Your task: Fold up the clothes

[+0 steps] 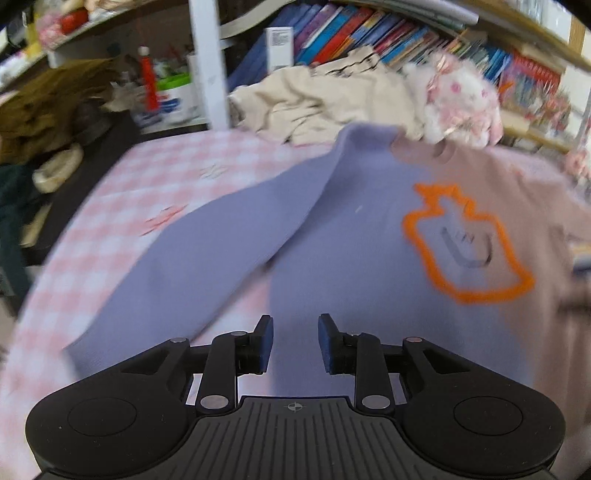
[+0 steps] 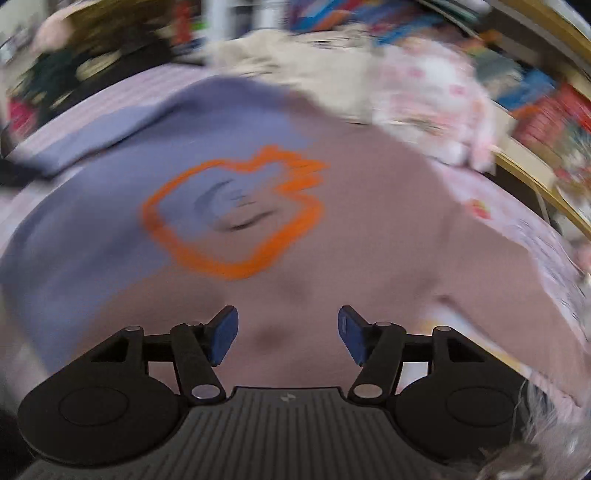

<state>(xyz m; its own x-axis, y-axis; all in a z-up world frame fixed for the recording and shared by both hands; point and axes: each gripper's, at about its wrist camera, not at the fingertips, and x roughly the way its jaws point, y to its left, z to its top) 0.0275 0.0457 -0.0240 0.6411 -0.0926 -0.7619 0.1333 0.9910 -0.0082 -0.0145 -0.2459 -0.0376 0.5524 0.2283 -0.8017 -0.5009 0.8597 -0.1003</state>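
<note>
Fingers of the left gripper (image 1: 295,341) stand narrowly apart, empty; right gripper (image 2: 288,334) jaws stand wide, empty. Both hover above the lilac-and-mauve sweater (image 1: 369,236), spread flat on the pink checked cloth (image 1: 110,206). Cream garments (image 1: 314,99) lie beyond.

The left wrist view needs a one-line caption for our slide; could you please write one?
Open left tool above a lilac-and-mauve sweater with an orange outline motif, spread on a pink checked cloth.

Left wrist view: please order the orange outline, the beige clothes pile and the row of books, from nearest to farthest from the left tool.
From the left tool:
1. Orange outline, on the sweater, right.
2. Beige clothes pile, behind the sweater.
3. Row of books, on the shelf, top.
</note>
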